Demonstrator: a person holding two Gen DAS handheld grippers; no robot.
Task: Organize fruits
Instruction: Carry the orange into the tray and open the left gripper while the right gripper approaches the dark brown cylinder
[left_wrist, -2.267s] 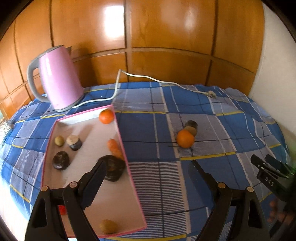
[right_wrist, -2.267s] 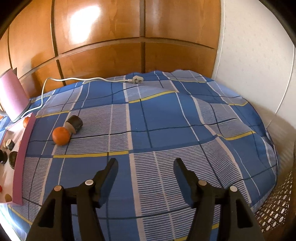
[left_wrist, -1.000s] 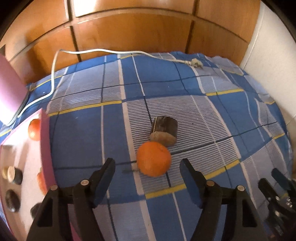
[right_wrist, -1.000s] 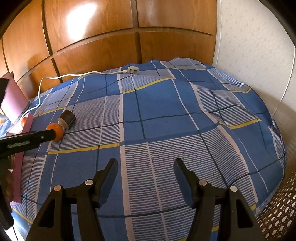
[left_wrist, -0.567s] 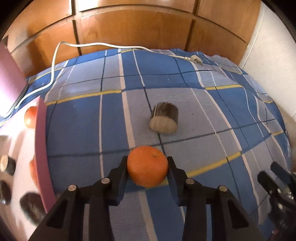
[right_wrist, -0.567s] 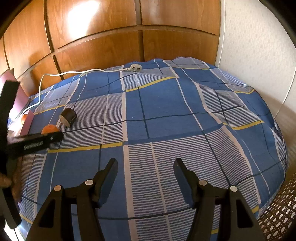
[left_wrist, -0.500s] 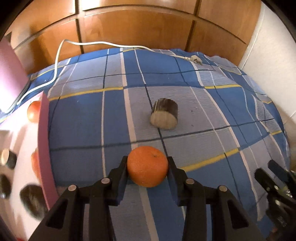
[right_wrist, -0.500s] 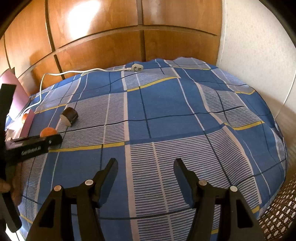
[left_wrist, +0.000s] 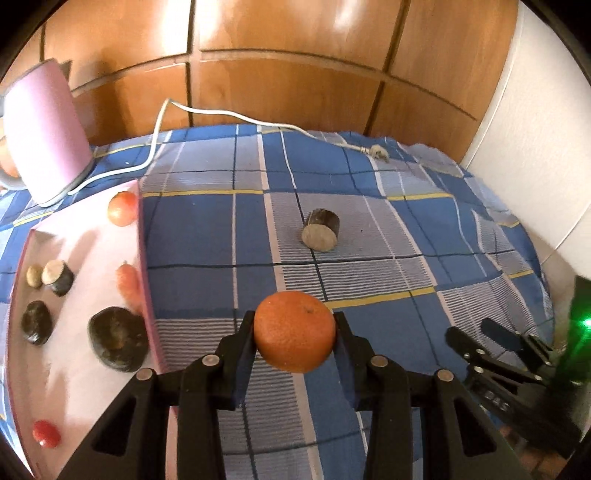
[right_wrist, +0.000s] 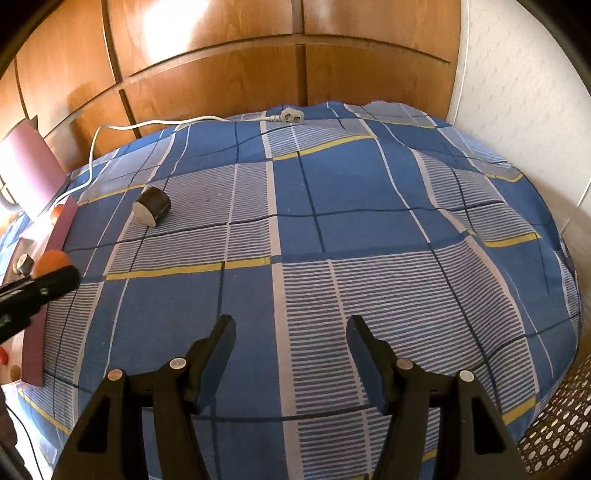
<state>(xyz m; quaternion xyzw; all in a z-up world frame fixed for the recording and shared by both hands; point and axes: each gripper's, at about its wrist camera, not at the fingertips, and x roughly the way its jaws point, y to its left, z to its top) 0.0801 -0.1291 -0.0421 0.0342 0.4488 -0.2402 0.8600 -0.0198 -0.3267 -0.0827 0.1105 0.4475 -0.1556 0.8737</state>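
While the left gripper (left_wrist: 294, 334) clamps the round orange (left_wrist: 294, 331), carried beside the pink-rimmed tray (left_wrist: 146, 258) of fruits, a dark cylindrical piece (left_wrist: 320, 235) remains outside; the right gripper (right_wrist: 291, 332) gapes empty.

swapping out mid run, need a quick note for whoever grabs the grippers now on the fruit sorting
Left gripper: shut on the orange, lifted clear of the blue checked cloth.
Right gripper: open, empty, over bare cloth.
Pink tray: on the left, already holding a small orange fruit, a carrot-like piece, several dark pieces and a red one.
Done: orange picked up.
Left: likely set the orange in the tray, then fetch the dark cylindrical piece lying alone on the cloth.
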